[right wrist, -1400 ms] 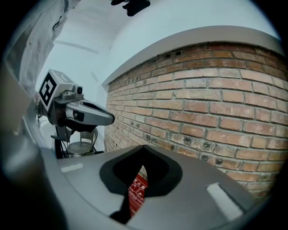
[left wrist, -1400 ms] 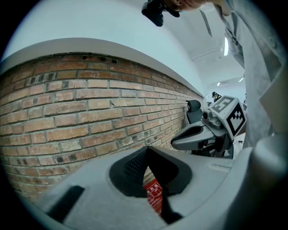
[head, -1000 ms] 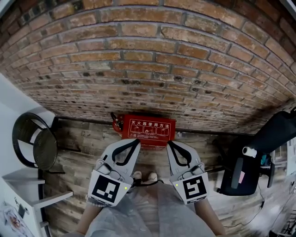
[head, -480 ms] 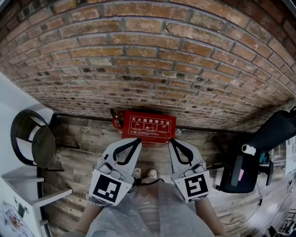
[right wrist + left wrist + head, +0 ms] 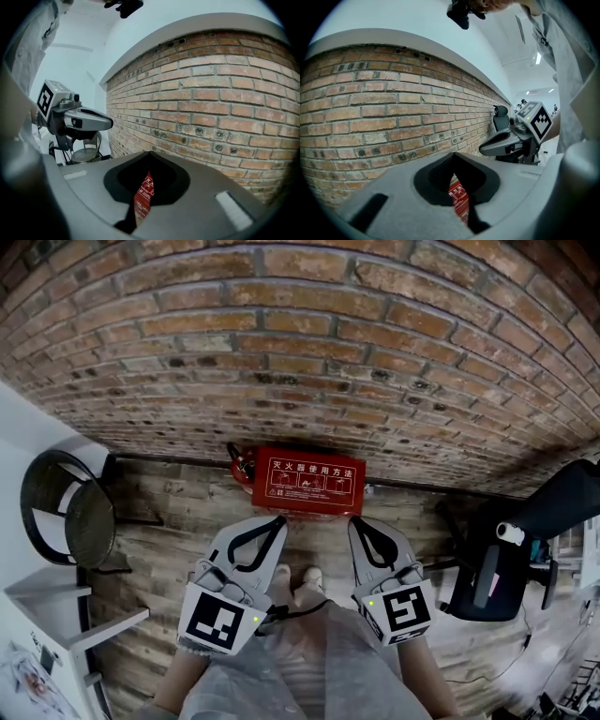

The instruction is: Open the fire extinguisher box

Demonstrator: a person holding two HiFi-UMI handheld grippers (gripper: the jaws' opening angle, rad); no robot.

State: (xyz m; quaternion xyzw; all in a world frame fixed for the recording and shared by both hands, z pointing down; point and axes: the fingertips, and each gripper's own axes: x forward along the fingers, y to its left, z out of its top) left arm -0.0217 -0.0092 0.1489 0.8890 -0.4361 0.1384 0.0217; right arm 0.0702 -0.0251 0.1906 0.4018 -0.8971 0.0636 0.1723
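The red fire extinguisher box (image 5: 307,482) lies shut on the wooden floor against the brick wall, its white instruction label facing up. My left gripper (image 5: 278,519) and right gripper (image 5: 353,521) hang side by side in front of me, short of the box and not touching it. Both are shut with nothing between their fingers. In the left gripper view the box (image 5: 459,201) shows through the gap below the closed left gripper (image 5: 453,155). The right gripper view shows the box (image 5: 143,197) the same way under the closed right gripper (image 5: 149,153).
A red valve-like part (image 5: 237,468) sticks out at the box's left end. A black round chair (image 5: 66,521) and a white shelf (image 5: 56,615) stand at the left. A black office chair (image 5: 525,540) stands at the right. My shoes (image 5: 295,579) are just behind the grippers.
The head view has shifted, so the box sits a little higher in the picture and slightly farther from the gripper tips. Both grippers stay shut and side by side.
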